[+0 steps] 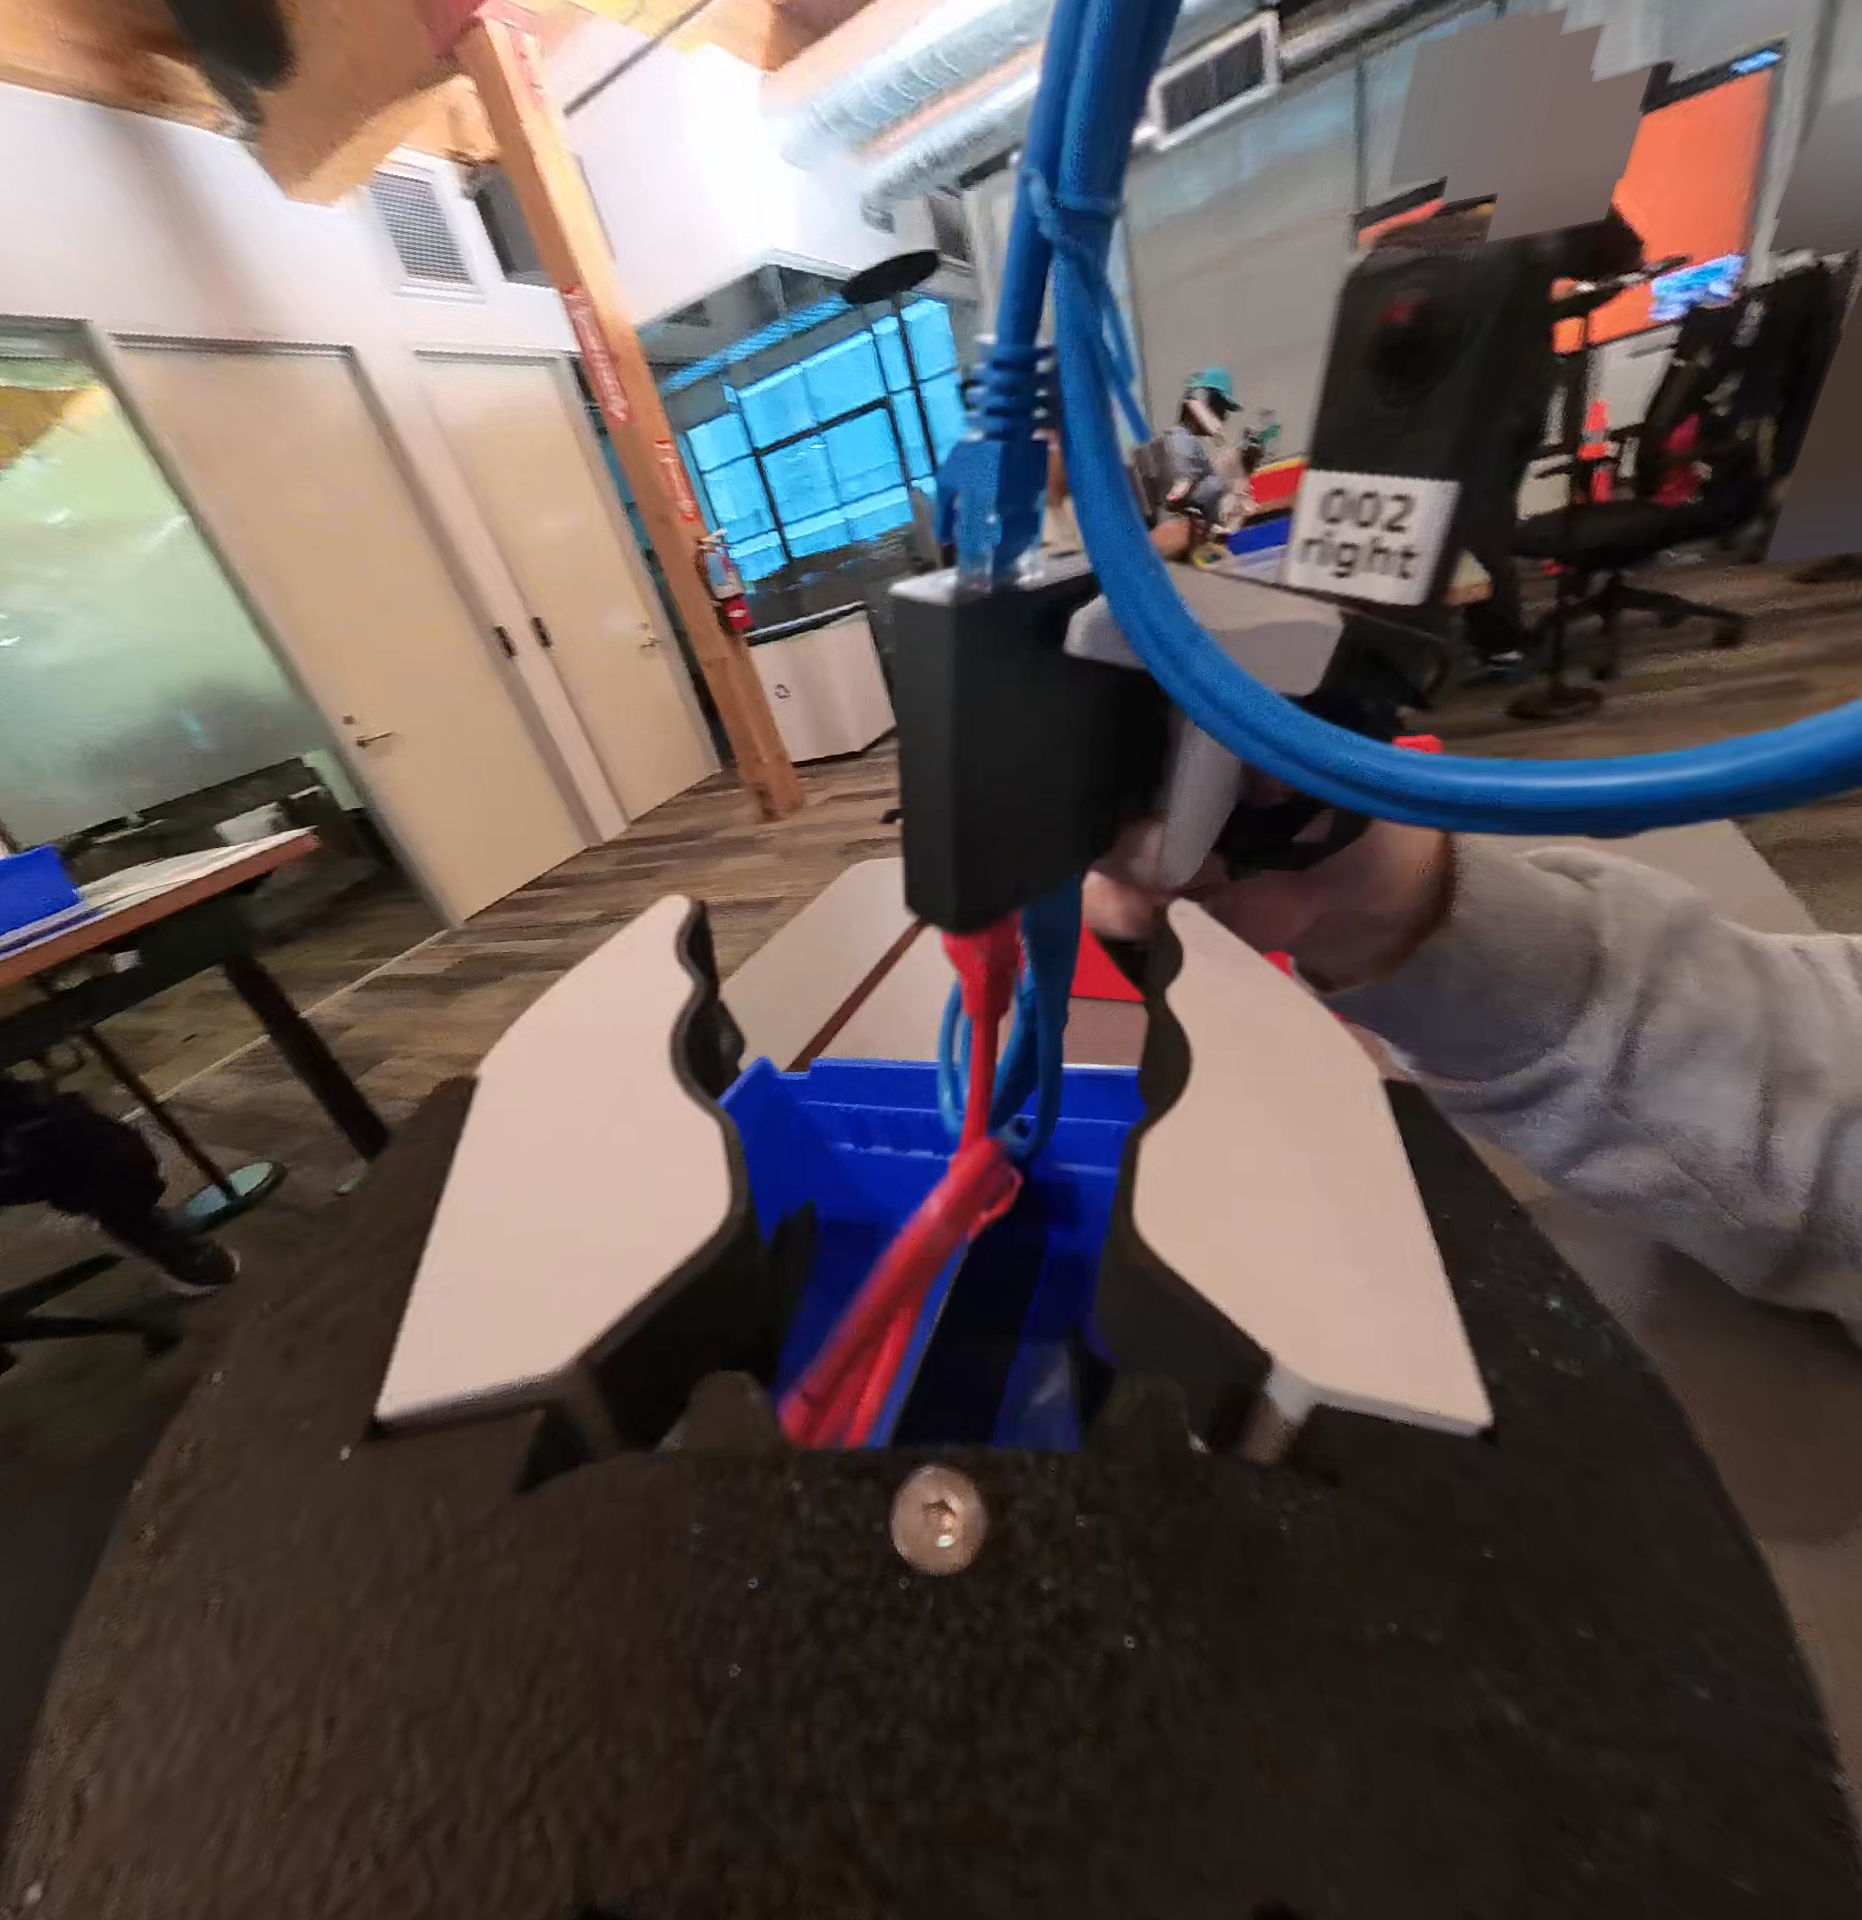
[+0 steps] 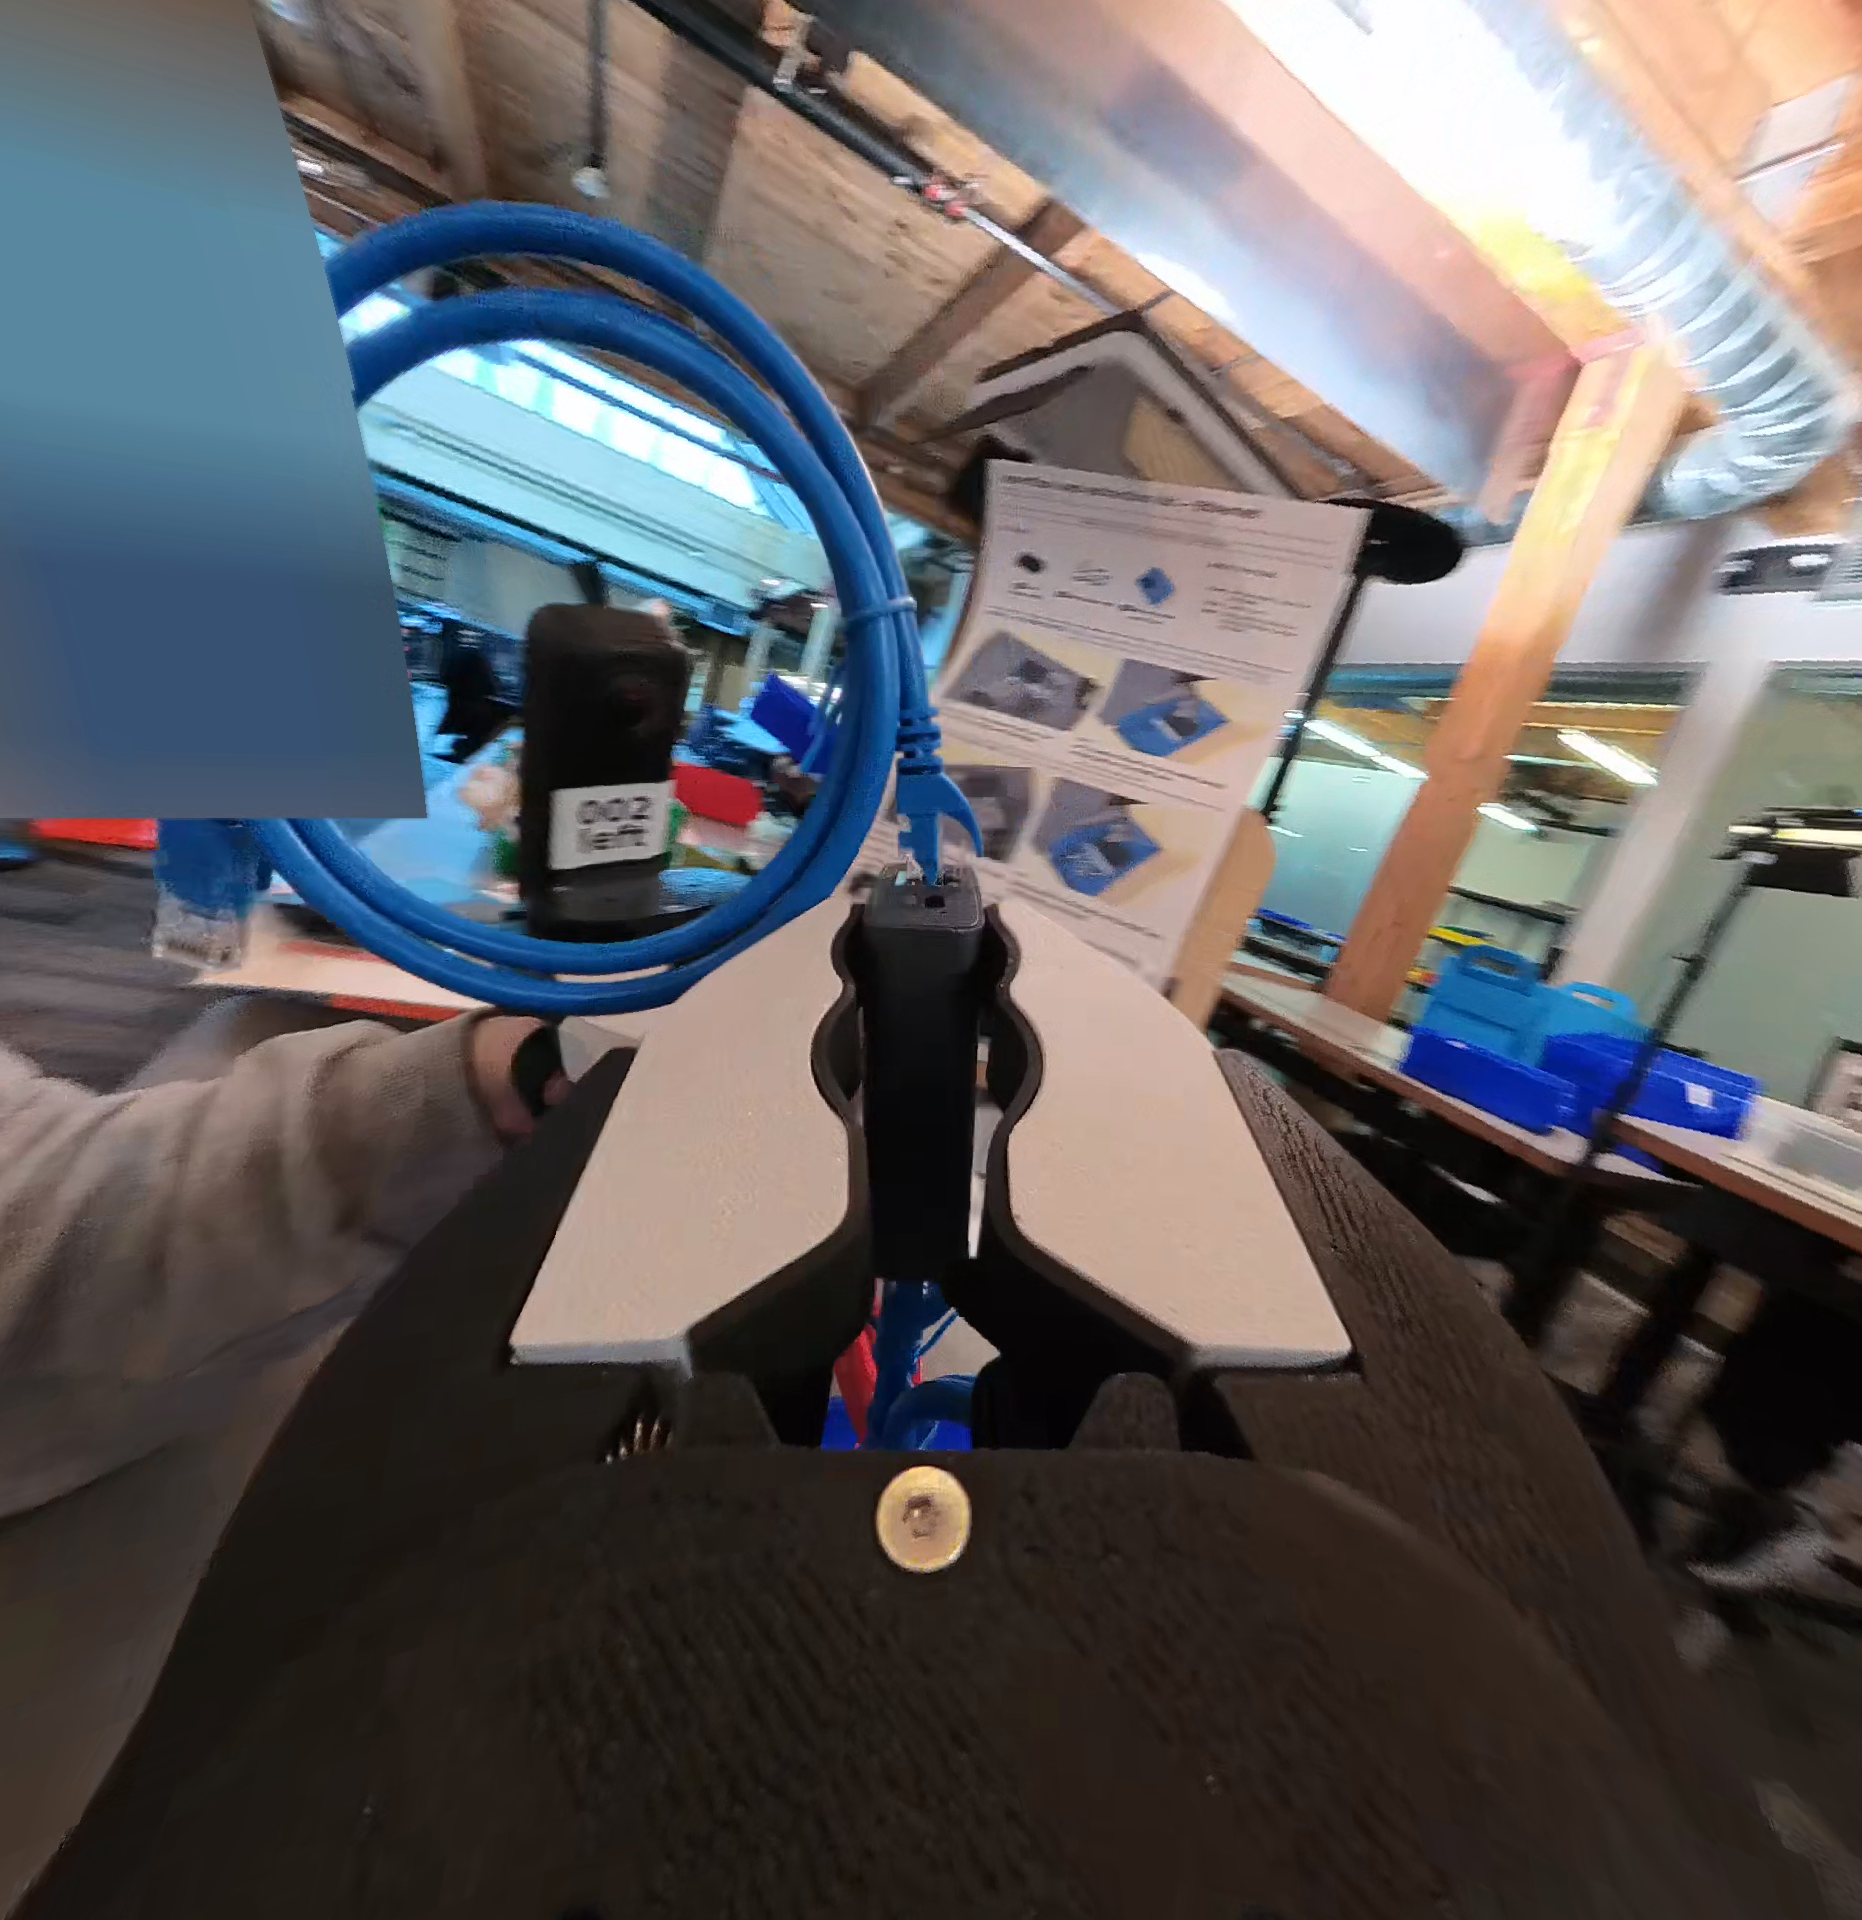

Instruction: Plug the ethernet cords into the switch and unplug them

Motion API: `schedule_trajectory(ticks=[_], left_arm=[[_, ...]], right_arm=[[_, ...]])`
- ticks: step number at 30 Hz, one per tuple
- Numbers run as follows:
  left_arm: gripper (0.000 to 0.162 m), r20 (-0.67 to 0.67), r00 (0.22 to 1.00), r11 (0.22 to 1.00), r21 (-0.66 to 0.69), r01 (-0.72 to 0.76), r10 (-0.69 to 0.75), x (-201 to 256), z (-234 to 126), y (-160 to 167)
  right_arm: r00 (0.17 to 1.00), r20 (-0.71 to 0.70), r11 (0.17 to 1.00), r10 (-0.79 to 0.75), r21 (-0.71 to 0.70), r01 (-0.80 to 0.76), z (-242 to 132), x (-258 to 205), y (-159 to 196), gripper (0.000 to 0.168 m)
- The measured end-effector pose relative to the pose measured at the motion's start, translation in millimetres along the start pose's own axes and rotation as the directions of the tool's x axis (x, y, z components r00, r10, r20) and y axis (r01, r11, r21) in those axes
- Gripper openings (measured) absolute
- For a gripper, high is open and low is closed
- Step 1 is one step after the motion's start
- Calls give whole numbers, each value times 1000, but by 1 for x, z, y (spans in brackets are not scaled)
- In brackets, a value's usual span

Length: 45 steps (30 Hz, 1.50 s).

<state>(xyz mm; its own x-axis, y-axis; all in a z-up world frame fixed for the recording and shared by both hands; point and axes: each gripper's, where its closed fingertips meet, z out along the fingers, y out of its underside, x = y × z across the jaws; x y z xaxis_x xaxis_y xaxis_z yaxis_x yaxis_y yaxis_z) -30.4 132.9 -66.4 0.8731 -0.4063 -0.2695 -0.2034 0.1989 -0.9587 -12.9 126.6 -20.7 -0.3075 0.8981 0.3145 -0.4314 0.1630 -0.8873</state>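
Your right claw (image 2: 922, 971) is squeezed tight on a black box (image 2: 922, 1081), in the middle of the right view. Only this view shows the plug of the blue cable (image 2: 615, 436) sitting in the top of the box, with the cable looping round at the upper left. A paper sheet (image 2: 1135, 707) stands just behind the box, and a table (image 2: 1633, 1132) with blue bins (image 2: 1571, 1060) is at the right edge, well apart. Your left claw (image 1: 932, 966) is open and holds nothing. Only the left view shows what hangs under the box: a red cable (image 1: 906, 1278) and more blue cable drop down into a blue bin (image 1: 875, 1132) between your left fingers (image 1: 584, 1143). The box hangs above that bin, near the fingertips. The blue cable crosses the upper right of the left view. Your hand (image 1: 1353, 914) and sleeve (image 1: 1633, 1060) fill the right side there. The left side shows open floor (image 1: 553, 935) and doors (image 1: 491, 623) far off.
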Motion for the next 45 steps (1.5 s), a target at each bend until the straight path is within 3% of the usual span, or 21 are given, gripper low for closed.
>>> schedule_trajectory(ticks=[2, 7, 10, 12, 14, 17, 19, 22, 25, 28, 31, 33, 36, 40, 45], left_arm=[[76, -62, 997, 999, -4, -53, 52, 15, 3, 0], [36, -152, 963, 975, 18, -222, 222, 43, 4, -1], [29, -207, 949, 970, 8, -241, 238, 50, 1, 0], [26, -173, 952, 966, -20, -258, 251, 44, 2, 1], [22, -48, 942, 938, -84, -336, 333, 26, 3, 5], [21, 149, 803, 784, -376, -494, 578, -17, -6, 23], [21, 202, 690, 667, -540, -513, 695, -41, -15, 32], [21, 214, 636, 592, -654, -471, 742, -58, -22, 44], [21, 194, 634, 555, -706, -440, 749, -63, -24, 54], [21, 138, 629, 493, -754, -435, 765, -63, -25, 65], [21, 102, 624, 442, -793, -420, 775, -65, -26, 74], [21, 88, 622, 419, -811, -409, 778, -67, -27, 79], [20, 80, 631, 411, -820, -398, 771, -68, -29, 82], [21, 80, 655, 432, -810, -396, 751, -62, -26, 80], [21, 45, 647, 398, -821, -410, 761, -58, -25, 81]], right_arm=[[994, 105, 999, 33, 0, -33, 4, -17, 1, 19], [955, 291, 998, 48, -56, -33, 5, -49, 10, 19], [941, 336, 998, 31, -61, -11, 2, -57, 10, 19], [954, 298, 997, 10, -72, 13, 3, -52, 11, 21], [977, 213, 992, -3, -124, 30, 2, -37, 17, 29], [995, -14, 956, -99, -279, 91, -8, 4, 31, 33], [964, -167, 903, -208, -411, 124, -23, 33, 37, 32], [889, -263, 817, -376, -547, 184, -43, 49, 28, 32], [874, -176, 762, -453, -586, 277, -40, 24, 16, 35], [817, -34, 622, -576, -666, 411, -33, 1, 23, 36], [792, 107, 507, -601, -714, 482, -25, -23, 39, 51], [740, 92, 474, -667, -713, 516, -23, -25, 27, 50], [748, 78, 503, -659, -693, 516, -21, -32, 20, 46], [691, 187, 305, -698, -795, 524, -27, -9, 62, 46], [624, 218, 218, -750, -810, 545, -15, 8, 85, 42]])
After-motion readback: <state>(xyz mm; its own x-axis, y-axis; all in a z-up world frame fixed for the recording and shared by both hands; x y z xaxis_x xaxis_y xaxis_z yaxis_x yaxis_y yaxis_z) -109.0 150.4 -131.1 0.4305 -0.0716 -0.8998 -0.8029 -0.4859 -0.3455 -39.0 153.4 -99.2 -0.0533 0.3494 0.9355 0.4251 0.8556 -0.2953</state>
